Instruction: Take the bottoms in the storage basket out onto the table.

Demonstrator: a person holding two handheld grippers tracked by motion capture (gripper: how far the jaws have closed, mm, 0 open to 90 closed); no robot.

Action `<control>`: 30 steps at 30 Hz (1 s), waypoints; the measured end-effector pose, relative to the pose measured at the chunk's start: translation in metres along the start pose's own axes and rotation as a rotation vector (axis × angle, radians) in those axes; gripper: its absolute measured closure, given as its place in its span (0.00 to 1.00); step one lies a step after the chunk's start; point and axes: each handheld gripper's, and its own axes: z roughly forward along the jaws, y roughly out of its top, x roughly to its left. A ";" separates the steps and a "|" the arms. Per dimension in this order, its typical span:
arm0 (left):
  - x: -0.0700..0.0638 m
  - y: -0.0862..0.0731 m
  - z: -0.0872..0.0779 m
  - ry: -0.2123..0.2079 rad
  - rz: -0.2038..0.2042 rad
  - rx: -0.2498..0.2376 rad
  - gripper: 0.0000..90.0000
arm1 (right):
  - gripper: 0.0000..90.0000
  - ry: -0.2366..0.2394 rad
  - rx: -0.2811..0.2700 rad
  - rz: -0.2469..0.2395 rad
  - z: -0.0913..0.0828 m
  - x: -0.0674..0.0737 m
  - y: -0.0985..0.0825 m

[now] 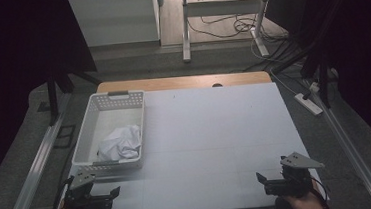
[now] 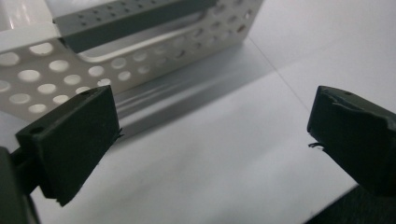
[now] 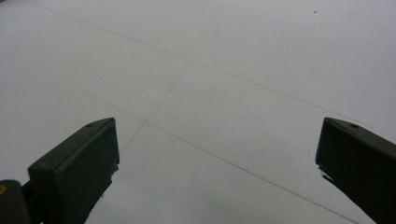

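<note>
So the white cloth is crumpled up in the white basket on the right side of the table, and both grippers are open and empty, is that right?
Not quite: the white basket with the crumpled white cloth sits on the left side of the table, as the high view shows. The rest holds: the left gripper and right gripper are open and empty.

The right claw [image 3: 217, 154] looks down over the white table [image 3: 224, 70], its two black jaws rising from the bottom corners and standing wide apart, with nothing between them. Bare table surface shows in the gap. Thin, faint lines cross the white surface: one long line runs slantwise from the upper left towards the lower right, and a shorter one meets another such line near the middle. A tiny dark speck [image 3: 314, 12] sits near the top right.
</note>
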 end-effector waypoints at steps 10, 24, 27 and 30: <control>0.004 -0.001 0.001 -0.038 -0.011 0.008 0.03 | 0.00 0.031 0.012 0.011 0.002 -0.002 0.000; 0.010 -0.002 -0.001 -0.099 -0.040 -0.002 0.02 | 0.00 0.057 0.025 0.006 0.004 -0.003 0.001; 0.011 -0.002 -0.001 -0.107 -0.043 -0.005 0.01 | 0.00 0.059 0.027 0.006 0.004 -0.003 0.001; 0.011 -0.002 -0.002 -0.110 -0.044 -0.012 0.00 | 0.00 0.063 0.034 0.001 0.005 -0.002 0.001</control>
